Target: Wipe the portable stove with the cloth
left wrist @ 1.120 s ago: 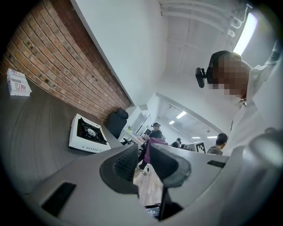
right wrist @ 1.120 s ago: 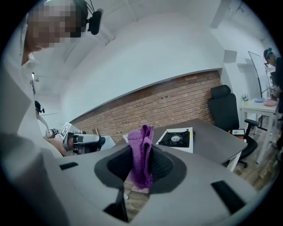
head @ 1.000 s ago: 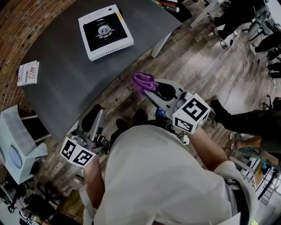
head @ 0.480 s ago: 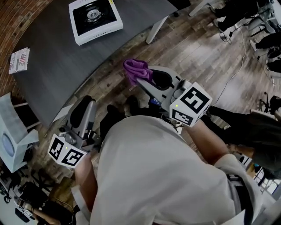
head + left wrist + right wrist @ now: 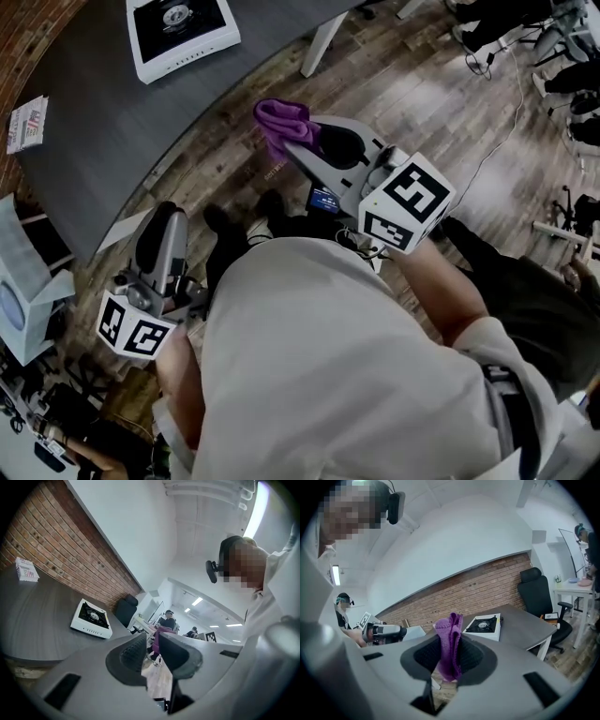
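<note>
From the head view, my right gripper (image 5: 292,142) was held over the wooden floor (image 5: 422,103) in the upper middle of the frame, closed on the purple cloth (image 5: 281,120). My left gripper (image 5: 159,217) hung at the lower left, by the edge of the table (image 5: 112,122). The portable stove (image 5: 178,28) sat on that table at the top left, well apart from both.

In the left gripper view, the jaws stood only narrowly apart with nothing between them. The stove (image 5: 91,619) lay left of centre on the table (image 5: 33,616). A purple patch beyond the jaws was probably the cloth.

In the right gripper view, the cloth (image 5: 451,641) stood bunched and upright, pinched between the jaws, with the stove (image 5: 485,624) just right of it on the table (image 5: 525,620).
</note>
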Available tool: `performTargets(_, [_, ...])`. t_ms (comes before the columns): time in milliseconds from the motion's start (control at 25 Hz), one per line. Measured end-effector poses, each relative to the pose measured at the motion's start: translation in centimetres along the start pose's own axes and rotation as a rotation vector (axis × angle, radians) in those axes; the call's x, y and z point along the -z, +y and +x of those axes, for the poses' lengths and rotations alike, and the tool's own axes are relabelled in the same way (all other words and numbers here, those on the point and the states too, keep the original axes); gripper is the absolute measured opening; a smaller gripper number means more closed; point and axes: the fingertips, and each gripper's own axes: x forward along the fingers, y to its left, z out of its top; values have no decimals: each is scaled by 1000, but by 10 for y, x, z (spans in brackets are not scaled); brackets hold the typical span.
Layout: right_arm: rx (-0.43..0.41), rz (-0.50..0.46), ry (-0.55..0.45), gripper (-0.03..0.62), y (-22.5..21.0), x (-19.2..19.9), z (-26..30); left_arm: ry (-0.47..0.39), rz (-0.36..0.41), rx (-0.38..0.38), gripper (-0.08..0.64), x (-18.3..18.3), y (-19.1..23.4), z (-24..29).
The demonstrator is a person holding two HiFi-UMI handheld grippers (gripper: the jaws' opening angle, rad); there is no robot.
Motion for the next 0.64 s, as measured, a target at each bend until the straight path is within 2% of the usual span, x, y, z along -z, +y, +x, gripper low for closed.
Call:
performTargets(320, [69,16,3,94,-1,3,-1,13,-10,57,86,1,8,-1])
performTargets(440, [93,18,1,94,6,5,15,20,-16,77,86,-1,23,-10])
performTargets(640, [39,82,46,94,48,38,76,70,-59,-4,86,3,69,-67])
